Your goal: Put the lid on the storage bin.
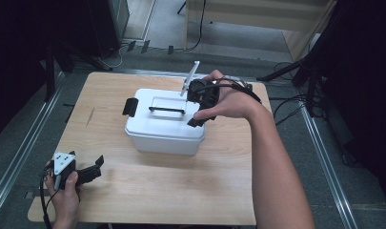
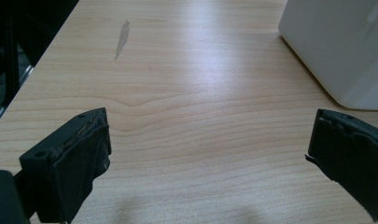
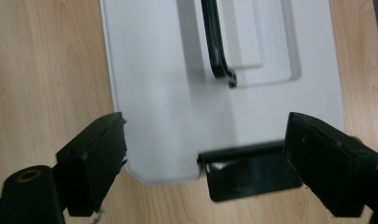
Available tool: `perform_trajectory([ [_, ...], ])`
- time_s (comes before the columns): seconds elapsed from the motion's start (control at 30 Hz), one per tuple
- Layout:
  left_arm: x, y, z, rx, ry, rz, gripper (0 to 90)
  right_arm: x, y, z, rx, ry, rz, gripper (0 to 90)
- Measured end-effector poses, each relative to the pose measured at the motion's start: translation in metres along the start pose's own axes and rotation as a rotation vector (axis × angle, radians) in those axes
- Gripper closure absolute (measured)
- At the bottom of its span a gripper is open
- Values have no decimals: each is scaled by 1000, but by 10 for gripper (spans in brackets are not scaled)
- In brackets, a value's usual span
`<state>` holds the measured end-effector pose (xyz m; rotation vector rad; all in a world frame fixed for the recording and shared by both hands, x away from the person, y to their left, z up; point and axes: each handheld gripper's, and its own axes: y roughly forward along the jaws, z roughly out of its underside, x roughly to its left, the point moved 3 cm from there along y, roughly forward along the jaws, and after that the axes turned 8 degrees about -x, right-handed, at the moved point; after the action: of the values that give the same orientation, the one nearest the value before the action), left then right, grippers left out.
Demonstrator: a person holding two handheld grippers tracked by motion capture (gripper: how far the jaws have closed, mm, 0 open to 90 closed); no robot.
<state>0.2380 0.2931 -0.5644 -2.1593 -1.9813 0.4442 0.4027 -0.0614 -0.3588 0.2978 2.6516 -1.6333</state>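
Note:
A white lidded box (image 1: pixel 164 125) stands in the middle of the wooden table (image 1: pixel 147 191). A black handle (image 1: pixel 167 110) lies flat in the lid's recess, and a black latch (image 1: pixel 130 107) sits at the box's left end. My right gripper (image 1: pixel 196 106) hovers over the box's right end, open. In the right gripper view its jaws (image 3: pixel 205 140) straddle the lid's edge (image 3: pixel 149 116), where the right latch (image 3: pixel 252 172) sticks outward. My left gripper (image 1: pixel 96 168) rests low near the table's front left corner, open with nothing in it (image 2: pixel 207 135). The box's corner (image 2: pixel 336 46) lies ahead to its right.
A faint grey smear (image 2: pixel 122 38) marks the tabletop left of the box. Metal rails (image 1: pixel 24 148) run along the floor on both sides. Cables and black stand legs (image 1: pixel 295 76) lie beyond the table's far right corner.

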Motion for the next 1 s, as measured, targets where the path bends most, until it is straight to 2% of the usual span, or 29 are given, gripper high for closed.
perform_trajectory([
  [0.17, 0, 0, 0, 1, 3, 0, 0, -1, -5, 15, 15, 22, 14, 117],
  [0.2, 0, 0, 0, 2, 2, 0, 0, -2, -8, 24, 23, 23, 20, 91],
  [0.4, 0, 0, 0, 1, 3, -1, 0, -2, -15, 42, 25, 42, 23, 38],
  [0.5, -1, 0, 0, 2, 5, 0, 0, -2, -18, 59, 32, 64, 33, 0],
  [1.0, -1, 0, 0, 3, 9, 0, 0, 0, -23, 108, 19, 150, 72, 0],
])
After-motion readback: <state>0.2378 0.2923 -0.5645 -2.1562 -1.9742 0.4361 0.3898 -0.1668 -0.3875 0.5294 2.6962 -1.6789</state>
